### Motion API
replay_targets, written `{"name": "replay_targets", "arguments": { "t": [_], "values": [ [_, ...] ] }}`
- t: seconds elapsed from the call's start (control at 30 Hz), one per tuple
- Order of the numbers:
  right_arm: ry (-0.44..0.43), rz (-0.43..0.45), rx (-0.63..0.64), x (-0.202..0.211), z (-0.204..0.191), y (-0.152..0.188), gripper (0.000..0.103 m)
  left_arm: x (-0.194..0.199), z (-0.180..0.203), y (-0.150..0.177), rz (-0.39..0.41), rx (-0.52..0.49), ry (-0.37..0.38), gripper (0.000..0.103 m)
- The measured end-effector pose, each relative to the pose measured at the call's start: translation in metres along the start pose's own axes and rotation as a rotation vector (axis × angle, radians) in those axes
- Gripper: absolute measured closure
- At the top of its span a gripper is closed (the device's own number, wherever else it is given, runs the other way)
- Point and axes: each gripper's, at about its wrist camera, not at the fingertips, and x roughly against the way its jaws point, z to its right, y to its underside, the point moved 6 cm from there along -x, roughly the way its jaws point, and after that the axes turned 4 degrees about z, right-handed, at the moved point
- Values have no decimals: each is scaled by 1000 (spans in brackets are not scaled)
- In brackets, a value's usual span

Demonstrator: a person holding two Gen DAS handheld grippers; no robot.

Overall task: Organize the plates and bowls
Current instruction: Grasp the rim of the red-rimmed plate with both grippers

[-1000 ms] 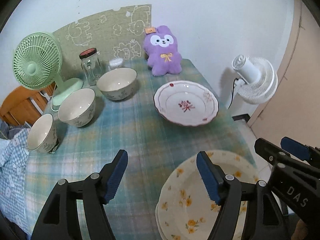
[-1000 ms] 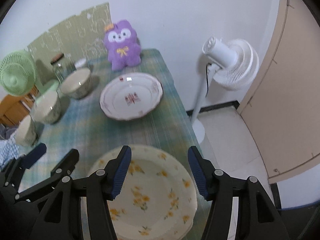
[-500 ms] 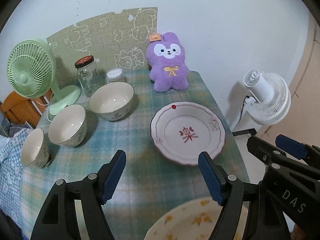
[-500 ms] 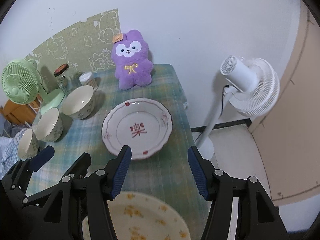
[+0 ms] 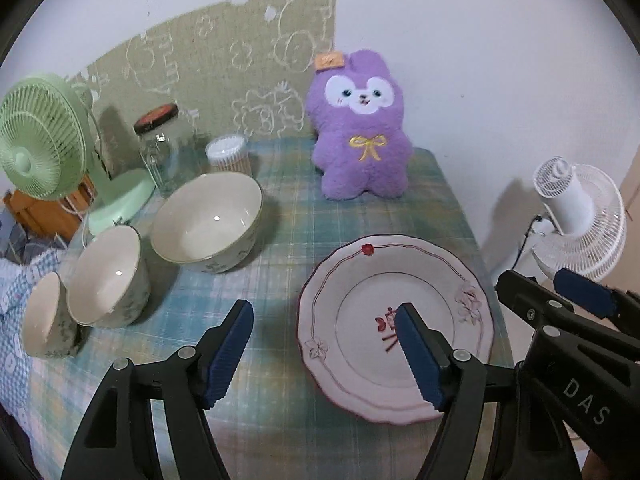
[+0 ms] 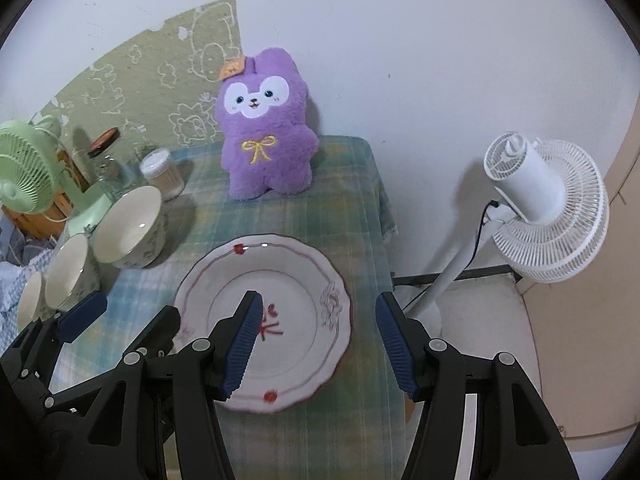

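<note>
1 table [image 5: 280, 420] under a green-and-blue plaid cloth fills the lower part of both views, with 2 fans at its edges: 1 white standing fan [image 6: 548, 216] on the floor, up and to the right of the right gripper [image 6: 318, 338], and 1 green desk fan [image 5: 36, 140] on the table's far left corner, well up and left of the left gripper [image 5: 324, 354]. 1 purple plush rabbit [image 5: 360, 136] sits upright at the far edge against the wall, straight ahead of both claws.

1 pink-rimmed plate [image 6: 264, 320] with a red flower print lies flat on the cloth. In the right wrist view it sits under the right gripper's left finger, and its right rim lies in the gap between the fingers. In the left wrist view the same plate [image 5: 396, 320] is beneath the left gripper's right finger, while the left finger stands over bare cloth.

3 cream bowls stand in a row to the left of both claws, shrinking toward the near edge: 1 large bowl [image 5: 208, 220] farthest, 1 medium bowl [image 5: 106, 276] just beside it, and 1 small bowl [image 5: 42, 322] nearest, seemingly tilted toward the medium one.

Behind the large bowl stand 1 glass jar [image 5: 158, 148] with a dark lid and 1 tub of cotton swabs [image 5: 228, 154].

Both claws have their jaws spread apart with nothing gripped; the blue pads touch neither plate nor bowls.
</note>
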Motion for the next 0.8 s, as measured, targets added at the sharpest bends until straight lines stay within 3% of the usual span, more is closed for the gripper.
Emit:
{"name": "replay_targets", "arguments": {
  "t": [0.27, 0.33, 0.63, 0.8],
  "values": [
    [6, -53, -27, -50, 8, 0, 41, -42, 5, 3, -48, 5, -35, 34],
    [4, -62, -30, -59, 9, 1, 41, -52, 1, 6, -69, 33, -38, 40],
    [16, -135, -8, -91, 6, 12, 50, -75, 0, 14, -133, 46, -43, 54],
    [30, -176, 8, -105, 5, 20, 57, -78, 0, 15, -138, 47, -47, 55]
  ]
}}
